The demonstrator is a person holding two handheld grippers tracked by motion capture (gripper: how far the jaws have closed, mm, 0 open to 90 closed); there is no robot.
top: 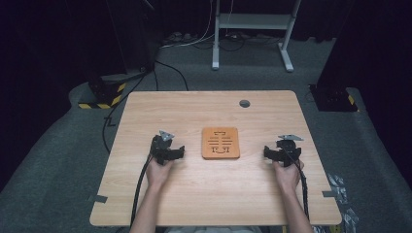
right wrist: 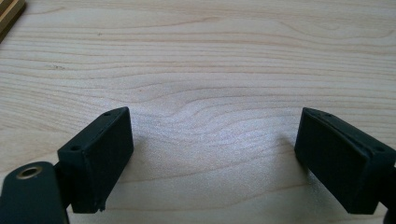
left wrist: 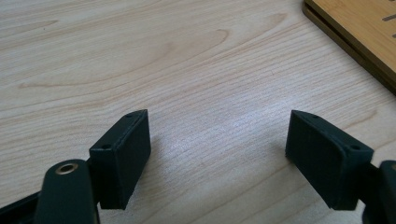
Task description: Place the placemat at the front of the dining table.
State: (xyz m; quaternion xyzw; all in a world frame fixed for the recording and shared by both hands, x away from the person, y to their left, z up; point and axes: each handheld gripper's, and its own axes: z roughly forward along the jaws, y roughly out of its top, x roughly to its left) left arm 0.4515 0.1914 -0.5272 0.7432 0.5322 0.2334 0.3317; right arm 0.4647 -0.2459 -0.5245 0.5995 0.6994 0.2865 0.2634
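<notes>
An orange-brown square wooden board with cut-out slots lies flat in the middle of the light wooden table. My left gripper rests on the table just left of the board, jaws wide apart with bare tabletop between them. The board's corner shows at the upper right of the left gripper view. My right gripper sits right of the board, also open over bare wood. A sliver of the board shows at the top left of the right gripper view.
A round grey cable hole sits near the table's far edge. Beyond the table stand a white desk frame, loose cables on the grey floor and a black stand base with yellow-black tape. Tape tabs mark the table's side edges.
</notes>
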